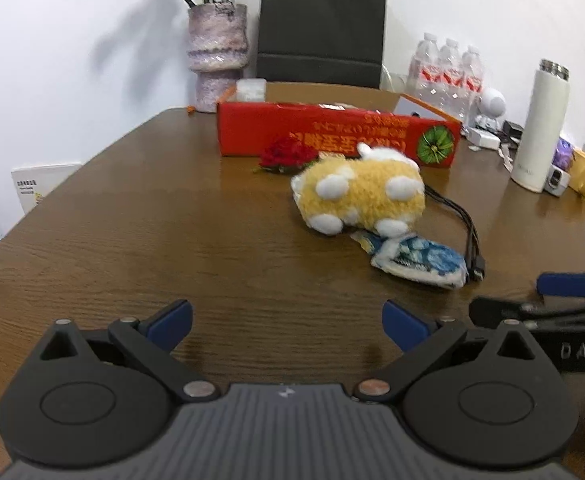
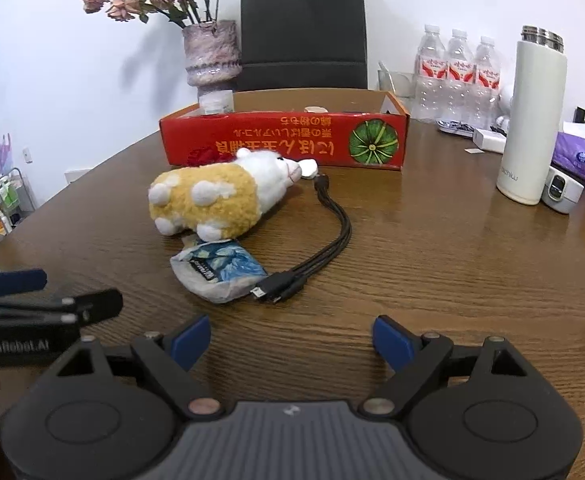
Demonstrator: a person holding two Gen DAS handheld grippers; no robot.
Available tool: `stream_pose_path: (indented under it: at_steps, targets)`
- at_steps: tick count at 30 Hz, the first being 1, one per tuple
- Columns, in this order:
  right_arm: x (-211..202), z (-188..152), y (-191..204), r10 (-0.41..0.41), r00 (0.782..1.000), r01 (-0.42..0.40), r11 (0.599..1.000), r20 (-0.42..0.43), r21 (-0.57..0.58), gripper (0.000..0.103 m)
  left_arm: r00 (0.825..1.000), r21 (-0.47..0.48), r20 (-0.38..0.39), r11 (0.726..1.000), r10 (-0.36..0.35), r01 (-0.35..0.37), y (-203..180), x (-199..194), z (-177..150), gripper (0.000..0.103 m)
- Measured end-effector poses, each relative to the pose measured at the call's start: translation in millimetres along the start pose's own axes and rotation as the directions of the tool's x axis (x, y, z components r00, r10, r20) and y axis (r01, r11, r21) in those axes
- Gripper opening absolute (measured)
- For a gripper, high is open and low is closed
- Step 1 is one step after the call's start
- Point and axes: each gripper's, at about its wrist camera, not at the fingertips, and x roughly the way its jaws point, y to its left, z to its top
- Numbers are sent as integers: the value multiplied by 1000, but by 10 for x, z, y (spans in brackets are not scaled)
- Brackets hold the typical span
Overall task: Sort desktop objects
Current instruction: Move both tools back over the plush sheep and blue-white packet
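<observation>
A yellow and white plush toy [image 1: 360, 196] [image 2: 220, 196] lies on its side on the brown table. A blue patterned pouch [image 1: 416, 260] [image 2: 220, 274] lies just in front of it. A black multi-plug cable [image 1: 468, 228] [image 2: 328, 240] runs beside both. A red artificial rose [image 1: 288, 156] lies behind the plush. An open red cardboard box [image 1: 332, 136] [image 2: 284, 142] stands behind them. My left gripper [image 1: 288, 320] is open and empty, short of the plush. My right gripper [image 2: 292, 338] is open and empty, short of the cable plugs.
At the back stand a vase of dried flowers [image 2: 212, 56], a black paper bag [image 2: 302, 32], water bottles [image 2: 456, 76] and a white thermos [image 2: 532, 120]. Small items [image 2: 572, 168] crowd the right edge. Each gripper shows in the other's view, the right one [image 1: 564, 300] and the left one [image 2: 24, 296].
</observation>
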Motion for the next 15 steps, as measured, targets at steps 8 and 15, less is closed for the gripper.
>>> stream_pose_path:
  at_steps: [8,15]
  targets:
    - [29,9,-35,-17,1000,16,1000,9,18,88,999,9,-35,1000,12,-12,-21,76,3,103]
    - [-44,28,9,26,998,-26,1000,58,-11,87,998,56,-57,998,11,-8,-37,151,96,103]
